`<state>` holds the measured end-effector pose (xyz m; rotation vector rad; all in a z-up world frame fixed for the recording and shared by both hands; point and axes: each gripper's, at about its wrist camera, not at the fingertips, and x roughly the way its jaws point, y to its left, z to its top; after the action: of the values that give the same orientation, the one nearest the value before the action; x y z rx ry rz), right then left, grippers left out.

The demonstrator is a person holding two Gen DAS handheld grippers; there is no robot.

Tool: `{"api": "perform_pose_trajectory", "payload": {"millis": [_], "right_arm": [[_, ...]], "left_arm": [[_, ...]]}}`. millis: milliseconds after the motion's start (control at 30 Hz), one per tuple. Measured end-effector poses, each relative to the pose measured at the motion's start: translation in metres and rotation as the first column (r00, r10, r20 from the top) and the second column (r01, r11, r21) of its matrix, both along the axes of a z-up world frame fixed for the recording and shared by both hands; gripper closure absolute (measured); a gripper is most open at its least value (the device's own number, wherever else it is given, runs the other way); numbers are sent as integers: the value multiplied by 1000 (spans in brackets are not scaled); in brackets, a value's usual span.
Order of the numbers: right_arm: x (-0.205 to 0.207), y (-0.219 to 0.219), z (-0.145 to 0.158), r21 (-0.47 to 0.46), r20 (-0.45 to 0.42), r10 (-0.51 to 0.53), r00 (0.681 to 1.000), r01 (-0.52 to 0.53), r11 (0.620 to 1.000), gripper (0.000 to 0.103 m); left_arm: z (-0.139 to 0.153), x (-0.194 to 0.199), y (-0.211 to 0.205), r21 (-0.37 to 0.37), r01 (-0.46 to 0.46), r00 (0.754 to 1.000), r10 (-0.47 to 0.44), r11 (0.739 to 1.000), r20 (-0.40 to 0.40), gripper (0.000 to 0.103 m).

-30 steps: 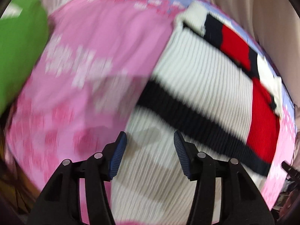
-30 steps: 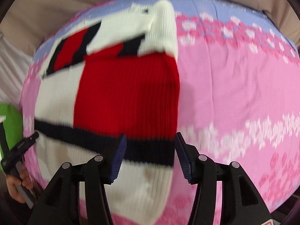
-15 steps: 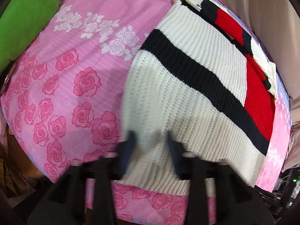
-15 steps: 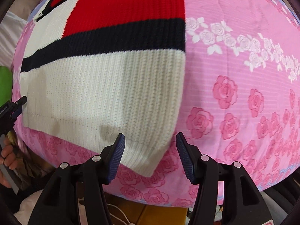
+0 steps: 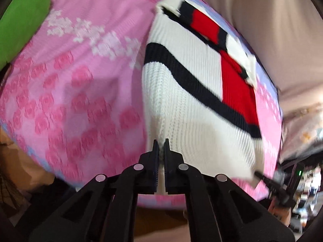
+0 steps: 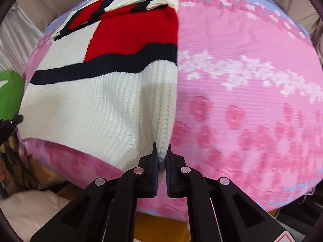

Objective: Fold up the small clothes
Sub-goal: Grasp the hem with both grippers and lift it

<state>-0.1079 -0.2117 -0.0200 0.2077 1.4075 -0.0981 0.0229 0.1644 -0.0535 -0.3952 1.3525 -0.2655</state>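
A small knit sweater (image 5: pixel 193 92), white with a navy stripe and a red block, lies on a pink rose-print bed cover (image 5: pixel 80 84). My left gripper (image 5: pixel 160 147) is shut on the sweater's near left hem corner and lifts it. My right gripper (image 6: pixel 161 151) is shut on the sweater's (image 6: pixel 97 100) near right hem corner, which rises as a pinched ridge off the bed cover (image 6: pixel 242 100). The sweater's sleeves lie folded across its far end.
A green cushion (image 5: pixel 20 22) sits at the bed's far left; it also shows in the right wrist view (image 6: pixel 9 94). Beige curtains (image 5: pixel 272 30) hang behind the bed. The bed's near edge lies just below both grippers.
Both grippers were open above the sweater's hem; now each has closed on a hem corner and raised it off the bed.
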Motion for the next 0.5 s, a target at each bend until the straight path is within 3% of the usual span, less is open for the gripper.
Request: {"api": "perform_pose_trajectory", "payload": {"millis": [67, 200, 267, 333, 433, 500], "right_arm": [[-11, -11, 5, -23, -23, 18, 1000, -19, 1000, 98], [-35, -11, 5, -71, -151, 112, 982, -124, 990, 99], [-54, -5, 3, -62, -236, 176, 956, -195, 979, 98], [-72, 13, 9, -26, -310, 282, 908, -304, 952, 98], [-81, 30, 31, 27, -325, 364, 873, -376, 926, 98], [-59, 22, 60, 33, -226, 332, 916, -334, 942, 98]], "left_arm": [[-6, -21, -8, 15, 63, 997, -62, 998, -39, 100], [-20, -68, -19, 14, 151, 978, -147, 988, -147, 100], [-15, -87, -16, 7, 168, 969, -164, 986, -186, 100], [-2, -99, -14, -2, 187, 960, -184, 982, -210, 100], [35, -98, -6, -27, 176, 969, -178, 984, -173, 100], [59, -74, -3, -35, 135, 987, -138, 990, -85, 100]]}}
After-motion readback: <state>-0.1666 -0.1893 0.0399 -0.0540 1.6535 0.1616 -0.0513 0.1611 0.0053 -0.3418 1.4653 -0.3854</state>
